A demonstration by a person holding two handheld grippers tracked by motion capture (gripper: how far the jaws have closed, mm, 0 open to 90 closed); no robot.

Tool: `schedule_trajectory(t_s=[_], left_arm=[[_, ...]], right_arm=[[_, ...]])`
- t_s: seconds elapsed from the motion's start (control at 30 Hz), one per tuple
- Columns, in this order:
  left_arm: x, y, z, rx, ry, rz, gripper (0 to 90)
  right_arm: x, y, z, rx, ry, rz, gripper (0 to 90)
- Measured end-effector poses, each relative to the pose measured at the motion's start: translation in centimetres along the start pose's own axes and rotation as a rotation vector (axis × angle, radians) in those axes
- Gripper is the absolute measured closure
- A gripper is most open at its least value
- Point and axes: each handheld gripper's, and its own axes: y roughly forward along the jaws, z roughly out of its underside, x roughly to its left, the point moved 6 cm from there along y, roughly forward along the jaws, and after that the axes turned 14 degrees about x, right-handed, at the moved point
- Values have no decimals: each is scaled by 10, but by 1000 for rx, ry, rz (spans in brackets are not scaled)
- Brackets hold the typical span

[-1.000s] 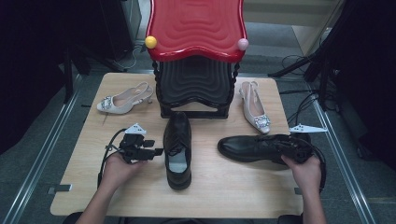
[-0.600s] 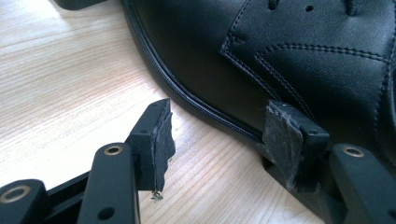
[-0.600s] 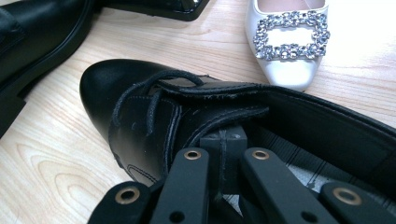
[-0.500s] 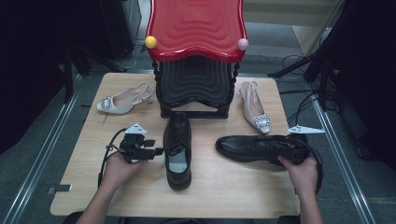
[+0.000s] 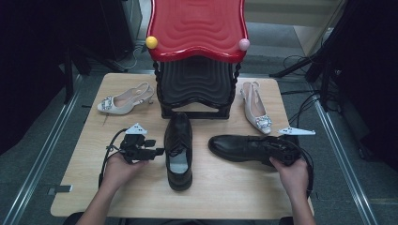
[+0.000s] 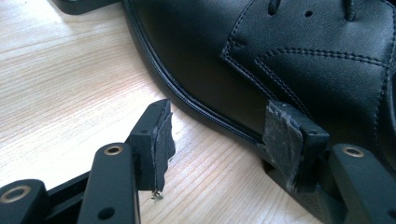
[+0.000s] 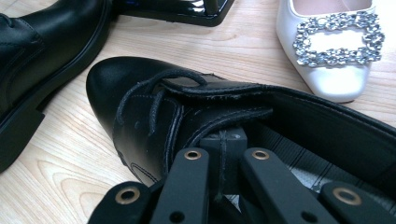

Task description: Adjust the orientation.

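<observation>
Two black lace-up shoes lie on the wooden table (image 5: 84, 187) in front of a red-topped rack (image 5: 197, 28). The right-hand shoe (image 5: 244, 147) lies crosswise, its long axis running left to right with the toe pointing toward the left, heel end at the person's right hand (image 5: 292, 173). The right gripper (image 7: 223, 154) reaches into that shoe's opening, its jaws clenched together around the edge of the shoe's upper near the laces; the pads themselves are buried in the shoe and hard to make out. The second shoe (image 5: 178, 147) lies lengthwise at the table's middle, toe toward the rack, heel toward the person. Just beside its left flank, the left gripper (image 6: 219, 144) rests with jaws spread apart, one pad close against the leather near the sole, the other over bare wood, grasping nothing. Two pale slingback heels (image 5: 123, 99) flank the rack, one at each side; in the right gripper view one of them is cut off by the frame, with its jewelled buckle (image 7: 337, 38) in sight.
</observation>
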Motion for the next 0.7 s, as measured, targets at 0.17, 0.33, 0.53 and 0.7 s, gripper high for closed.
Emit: schedule_trajectory(t_s=[0.17,0.33,0.53,0.7], left_arm=[[1,-1,0,-3,0,-8,426],[3,-3,1,-7,-6,-9,426],[3,-3,1,-9,-1,-10,426],[4,-4,1,-12,-7,-12,426]], right_arm=[[-2,-1,2,25,-10,3,900],[-1,-10,6,77,-88,66,900],[6,-15,11,126,-156,50,900],[13,-19,15,176,-188,14,900]])
